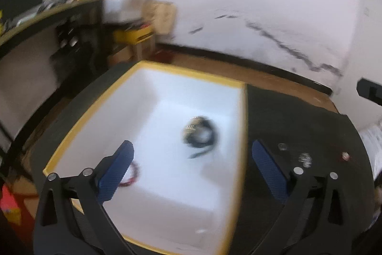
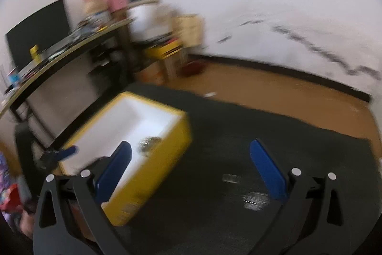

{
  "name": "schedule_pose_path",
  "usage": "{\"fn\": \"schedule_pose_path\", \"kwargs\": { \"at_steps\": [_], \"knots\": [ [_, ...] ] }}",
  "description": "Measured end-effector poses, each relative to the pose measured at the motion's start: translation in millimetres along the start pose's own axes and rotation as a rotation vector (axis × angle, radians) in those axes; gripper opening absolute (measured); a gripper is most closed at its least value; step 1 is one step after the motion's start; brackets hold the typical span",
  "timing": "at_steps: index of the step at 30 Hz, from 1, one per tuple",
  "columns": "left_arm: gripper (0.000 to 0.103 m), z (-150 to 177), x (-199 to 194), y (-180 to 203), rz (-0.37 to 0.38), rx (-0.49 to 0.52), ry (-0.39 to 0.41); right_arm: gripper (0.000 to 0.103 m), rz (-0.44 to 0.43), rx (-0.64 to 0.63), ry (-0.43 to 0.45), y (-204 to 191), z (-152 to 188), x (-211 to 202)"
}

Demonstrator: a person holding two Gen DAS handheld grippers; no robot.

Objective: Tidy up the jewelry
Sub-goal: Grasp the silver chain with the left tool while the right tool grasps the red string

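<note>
Left wrist view, gripper: the left gripper [image 1: 191, 166] hangs over the box with its blue-padded fingers [image 1: 117, 171] spread wide and nothing between them.
Left wrist view, container: the white-lined, yellow-rimmed rectangular box [image 1: 148, 65] sits on a dark mat [image 1: 298, 116]. Inside lie a coiled black cord bracelet with a pale beaded part [image 1: 200, 134] near the right wall, and a thin red beaded loop [image 1: 132, 173] partly hidden behind the left finger.
Left wrist view, loose pieces: small silvery items [image 1: 305, 159] and a tiny red-and-white piece [image 1: 345, 155] rest on the mat just right of the box; blur hides what they are.
Right wrist view, gripper: the right gripper [image 2: 191, 166] is likewise wide apart and empty, above the mat.
Right wrist view, targets: a small metallic piece [image 2: 230, 178] and a shiny flat patch [image 2: 254, 200] lie on the mat between and below the fingers.
Right wrist view, container: the box stands to the left, a glittery piece [image 2: 149, 143] showing inside; the left gripper's blue tip reaches over its near corner.
Doing it well: probably a pickup from the mat comes next. Lower squarely, straddle one piece, close slowly so it does not skate away, and release low inside the box, apart from the cord.
</note>
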State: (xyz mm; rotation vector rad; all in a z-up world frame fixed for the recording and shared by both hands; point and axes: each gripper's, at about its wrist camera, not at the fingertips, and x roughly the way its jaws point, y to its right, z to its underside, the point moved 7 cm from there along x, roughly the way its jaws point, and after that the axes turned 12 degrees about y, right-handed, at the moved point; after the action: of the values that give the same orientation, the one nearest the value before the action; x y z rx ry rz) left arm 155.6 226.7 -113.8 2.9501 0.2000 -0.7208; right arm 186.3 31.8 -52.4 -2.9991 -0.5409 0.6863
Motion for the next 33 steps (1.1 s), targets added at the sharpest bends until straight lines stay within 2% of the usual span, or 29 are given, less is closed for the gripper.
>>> {"fn": "schedule_pose_path", "kwargs": {
  "at_steps": [2, 5, 9, 13, 17, 19, 23, 28, 33],
  "knots": [
    [0.097, 1, -4, 34, 0.045, 0.054, 0.024, 0.096, 0.089, 0.016, 0.007, 46, 17, -26],
    [0.097, 9, 1, 80, 0.095, 0.121, 0.018, 0.096, 0.159, 0.076, -0.016, 102, 52, -51],
    [0.097, 26, 16, 134, 0.170, 0.179, -0.019, 0.096, 0.235, 0.133, -0.054, 159, 99, -68],
    [0.097, 51, 39, 183, 0.213, 0.245, -0.057, 0.096, 0.321, 0.104, -0.103, 203, 145, -68],
    [0.097, 81, 64, 223, 0.264, 0.286, -0.116, 0.096, 0.337, 0.100, -0.174, 227, 178, -51],
    [0.097, 95, 78, 237, 0.247, 0.323, -0.134, 0.096, 0.342, 0.110, -0.227, 240, 193, -34],
    [0.097, 123, 94, 261, 0.259, 0.361, -0.183, 0.096, 0.352, 0.122, -0.282, 256, 216, -5],
    [0.097, 145, 114, 271, 0.254, 0.381, -0.246, 0.097, 0.343, 0.115, -0.296, 258, 224, 21],
    [0.097, 145, 130, 276, 0.269, 0.300, -0.257, 0.097, 0.333, 0.105, -0.293, 263, 217, 36]
  ]
}}
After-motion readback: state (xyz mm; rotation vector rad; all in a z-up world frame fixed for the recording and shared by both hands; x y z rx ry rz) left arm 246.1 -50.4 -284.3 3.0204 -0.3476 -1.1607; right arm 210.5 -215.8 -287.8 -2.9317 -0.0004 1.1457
